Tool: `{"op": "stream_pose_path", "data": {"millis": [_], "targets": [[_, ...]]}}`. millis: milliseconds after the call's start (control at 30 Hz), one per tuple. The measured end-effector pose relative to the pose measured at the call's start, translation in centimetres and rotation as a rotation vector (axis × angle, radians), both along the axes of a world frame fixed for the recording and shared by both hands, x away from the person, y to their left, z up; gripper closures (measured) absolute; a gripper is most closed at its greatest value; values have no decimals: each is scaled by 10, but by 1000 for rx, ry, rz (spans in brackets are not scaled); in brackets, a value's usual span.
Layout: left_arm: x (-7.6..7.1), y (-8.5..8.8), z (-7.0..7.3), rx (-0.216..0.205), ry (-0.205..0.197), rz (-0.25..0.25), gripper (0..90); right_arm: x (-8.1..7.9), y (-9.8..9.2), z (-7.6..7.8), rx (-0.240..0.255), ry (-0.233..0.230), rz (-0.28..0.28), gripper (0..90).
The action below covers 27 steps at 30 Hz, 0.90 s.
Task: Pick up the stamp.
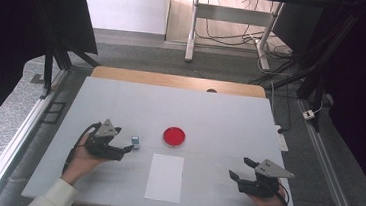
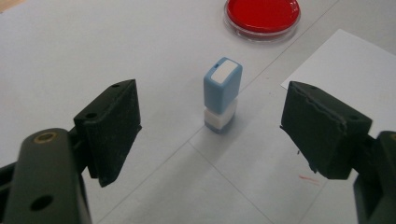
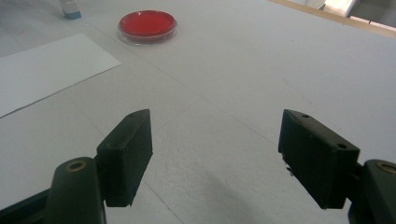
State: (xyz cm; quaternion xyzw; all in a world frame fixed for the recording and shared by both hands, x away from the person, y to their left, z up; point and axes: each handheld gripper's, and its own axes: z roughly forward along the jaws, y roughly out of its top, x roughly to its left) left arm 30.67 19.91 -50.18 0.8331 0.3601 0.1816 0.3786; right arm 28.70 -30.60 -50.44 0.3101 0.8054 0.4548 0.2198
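- Jaws of the left gripper [image 2: 210, 135] stand spread wide, with nothing pinched; the small blue-and-white block [image 2: 222, 94] stands upright on the table ahead of them, in line with the gap and clear of both pads.
- Seen from the high view, the left gripper [image 1: 128, 148] sits on the left half of the white table [image 1: 121, 102], its tips just beside the block [image 1: 136, 141].
- Past the block lies a round red dish [image 2: 261, 16], near it but apart.
- A white sheet of paper [image 1: 165, 177] lies flat near the front edge, just below the dish [image 1: 174, 137] in the high view.
- Right gripper [image 3: 215, 149], well apart at the right front of the table [image 1: 241, 169], has its jaws spread wide over bare surface, holding nothing.
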Motion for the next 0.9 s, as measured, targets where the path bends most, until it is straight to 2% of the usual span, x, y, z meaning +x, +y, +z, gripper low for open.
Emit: {"op": "stream_pose_path", "data": {"millis": [133,300,900], "targets": [[6,-3,-1,5,0,-11,208,0,0,0,-2,1,1,259],[13,-6,-4,7,-20,-41,241,1,0,-1,-9,4,-2,259],[27,-13,-9,2,-1,-87,357,2,0,-1,-11,7,3,259]]}}
